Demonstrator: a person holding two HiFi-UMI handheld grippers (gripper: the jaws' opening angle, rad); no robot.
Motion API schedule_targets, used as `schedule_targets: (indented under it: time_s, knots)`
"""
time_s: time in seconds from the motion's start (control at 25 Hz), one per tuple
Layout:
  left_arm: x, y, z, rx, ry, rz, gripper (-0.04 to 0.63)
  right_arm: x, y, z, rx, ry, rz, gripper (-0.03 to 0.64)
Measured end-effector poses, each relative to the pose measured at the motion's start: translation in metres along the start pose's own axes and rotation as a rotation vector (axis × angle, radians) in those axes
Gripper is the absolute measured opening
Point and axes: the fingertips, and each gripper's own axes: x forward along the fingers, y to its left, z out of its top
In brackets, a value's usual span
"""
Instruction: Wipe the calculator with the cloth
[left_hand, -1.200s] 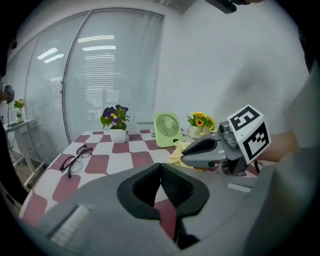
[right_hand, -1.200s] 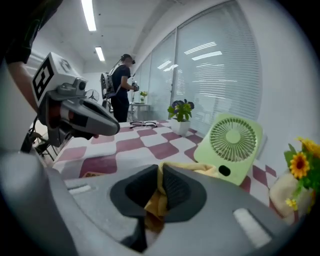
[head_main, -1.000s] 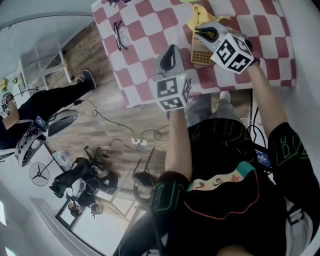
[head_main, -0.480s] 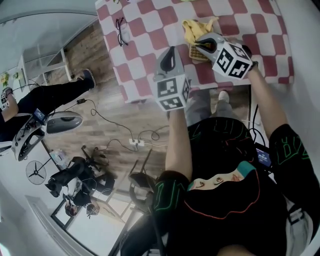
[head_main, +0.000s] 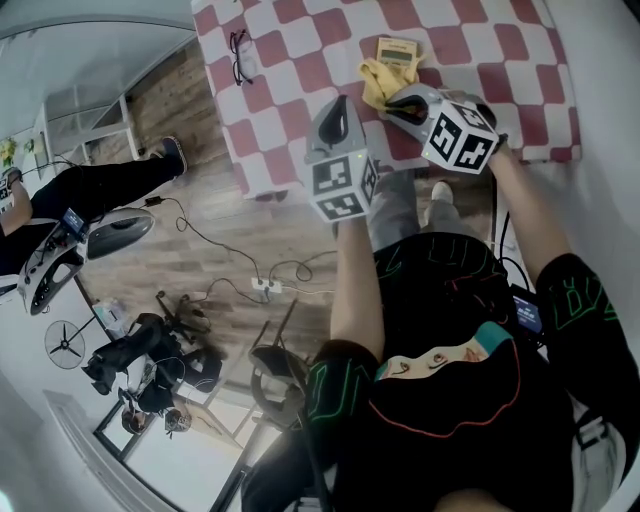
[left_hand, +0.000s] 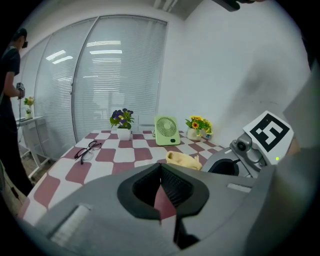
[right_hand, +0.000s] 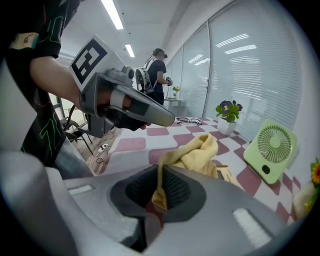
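Observation:
A small tan calculator (head_main: 397, 52) lies flat on the checkered table (head_main: 300, 40), uncovered. Just nearer than it lies the crumpled yellow cloth (head_main: 376, 80). My right gripper (head_main: 393, 101) is shut on the cloth's near end; in the right gripper view the cloth (right_hand: 196, 152) runs from between the jaws out to the calculator's edge (right_hand: 228, 175). My left gripper (head_main: 343, 102) hovers over the table's near edge, left of the cloth. It is shut with nothing between the jaws. The left gripper view has the cloth (left_hand: 183, 158) ahead and to the right.
Black glasses (head_main: 240, 56) lie at the table's left side. A green desk fan (left_hand: 166, 131) and two flower pots (left_hand: 122, 121) stand along the far edge. A person (right_hand: 157, 70) stands far off beyond the table. Cables and a power strip (head_main: 268, 285) lie on the floor.
My right gripper has pulled the cloth toward the near edge, off the calculator, which now shows fully. The left gripper has stayed put.

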Motion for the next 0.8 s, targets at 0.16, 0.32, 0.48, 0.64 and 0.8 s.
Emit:
schedule_targets:
  time_s: [0.16,0.32,0.48,0.64,0.8]
  knots:
    - [-0.007,-0.002,-0.001,-0.012,-0.007,0.011,0.011,-0.004,0.013,0.0,0.003,0.008,0.013,0.03]
    - [-0.015,-0.002,-0.003,-0.028,-0.019,0.025,0.011,-0.005,0.025,0.002,-0.004,0.011,0.037,0.031]
    - [-0.024,-0.002,-0.005,-0.049,-0.043,0.046,0.011,-0.01,0.036,0.007,0.007,-0.007,0.052,0.03]
    - [-0.036,0.001,-0.003,-0.077,-0.078,0.079,0.011,-0.021,0.037,0.027,0.129,-0.115,0.033,0.03]
    - [-0.048,-0.001,0.007,-0.1,-0.132,0.106,0.011,-0.044,0.024,0.052,0.214,-0.222,-0.029,0.03]
